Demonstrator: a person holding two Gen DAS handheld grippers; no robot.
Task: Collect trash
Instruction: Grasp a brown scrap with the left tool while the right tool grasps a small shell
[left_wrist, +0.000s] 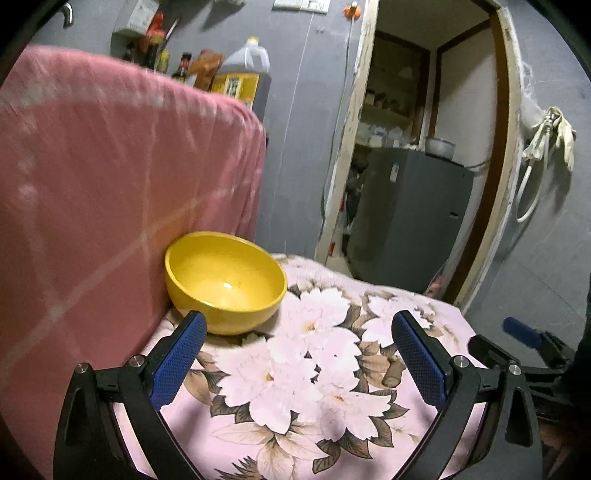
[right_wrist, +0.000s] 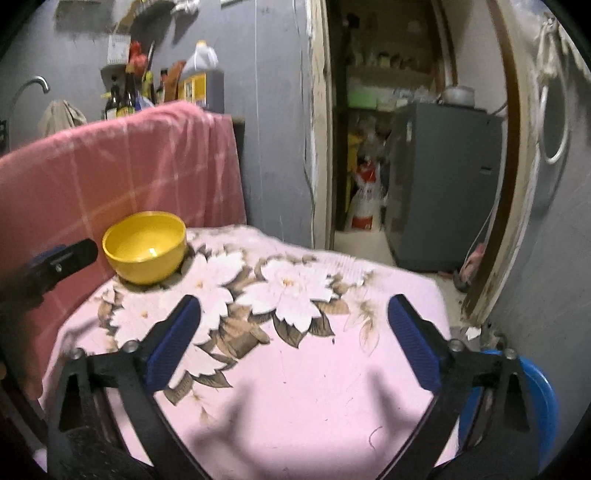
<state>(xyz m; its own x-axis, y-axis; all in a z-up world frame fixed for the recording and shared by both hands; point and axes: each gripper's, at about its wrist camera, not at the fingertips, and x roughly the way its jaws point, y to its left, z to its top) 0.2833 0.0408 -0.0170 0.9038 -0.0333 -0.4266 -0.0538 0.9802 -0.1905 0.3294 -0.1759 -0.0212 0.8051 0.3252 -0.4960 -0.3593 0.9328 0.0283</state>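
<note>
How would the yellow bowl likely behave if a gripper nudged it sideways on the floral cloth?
The yellow bowl looks rigid and glossy, so fingers may slip on its rim. It appears empty, so probably light and easy to shift. It sits on the soft floral cloth, against the pink drape, so it would likelier drag or tip than slide cleanly.

Glossy yellow bowl (left_wrist: 225, 280), perhaps plastic, on soft matt floral cloth (left_wrist: 332, 387); pink fabric drape (left_wrist: 110, 177) behind.

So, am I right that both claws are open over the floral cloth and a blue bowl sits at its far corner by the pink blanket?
Not quite: the bowl is yellow, not blue, as the left wrist view shows. The rest holds: the left claw and right claw are open over the floral cloth, with the bowl beside the pink blanket.
</note>
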